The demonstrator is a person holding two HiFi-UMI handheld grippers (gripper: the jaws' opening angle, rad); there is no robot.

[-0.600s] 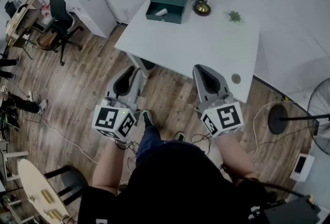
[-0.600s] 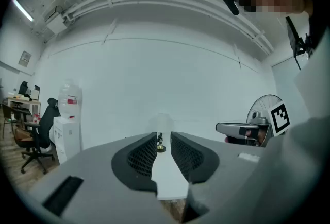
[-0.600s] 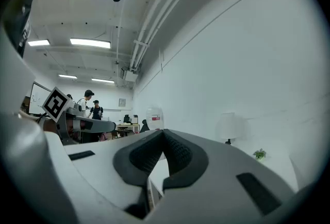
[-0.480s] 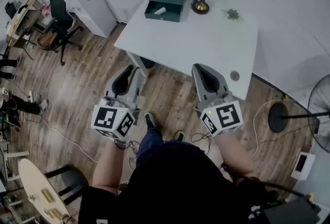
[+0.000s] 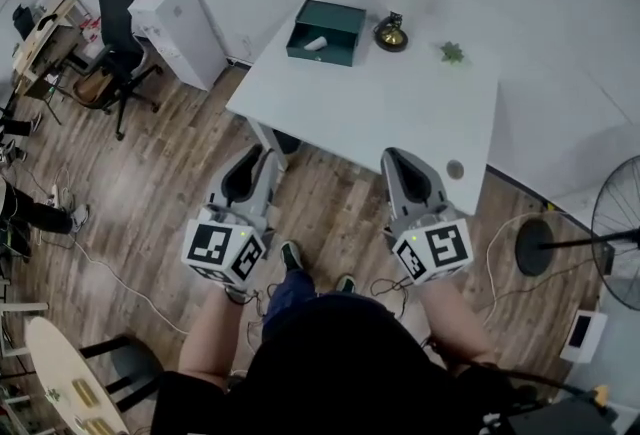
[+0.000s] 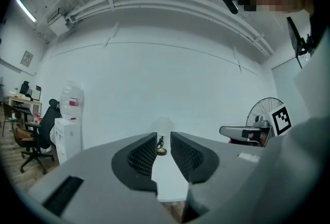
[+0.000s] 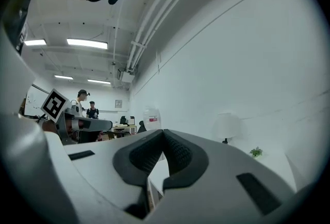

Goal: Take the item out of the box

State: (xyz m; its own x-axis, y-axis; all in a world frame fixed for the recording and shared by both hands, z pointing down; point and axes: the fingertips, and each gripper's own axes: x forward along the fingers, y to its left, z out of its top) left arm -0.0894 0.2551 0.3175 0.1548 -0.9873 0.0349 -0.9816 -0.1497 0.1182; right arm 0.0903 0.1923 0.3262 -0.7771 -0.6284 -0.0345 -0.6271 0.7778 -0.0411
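A dark green open box (image 5: 324, 31) stands at the far left corner of the white table (image 5: 380, 113), with a small white item (image 5: 314, 44) lying in it. Both grippers hang over the wooden floor, short of the table's near edge and far from the box. My left gripper (image 5: 262, 155) is shut and empty, with only a thin slit between its pads (image 6: 146, 153). My right gripper (image 5: 392, 155) is shut too, pads (image 7: 178, 152) meeting at the tip, nothing held. The box does not show in either gripper view.
A brass lamp base (image 5: 390, 35) and a small green plant (image 5: 453, 51) stand on the table's far side. Left of the table are a white water dispenser (image 5: 180, 13) and an office chair (image 5: 115, 33). A standing fan (image 5: 615, 243) is at the right, with cables on the floor.
The head view has shifted a little, so table and grippers sit slightly lower in the picture. Both grippers stay shut and keep about the same distance from the table.
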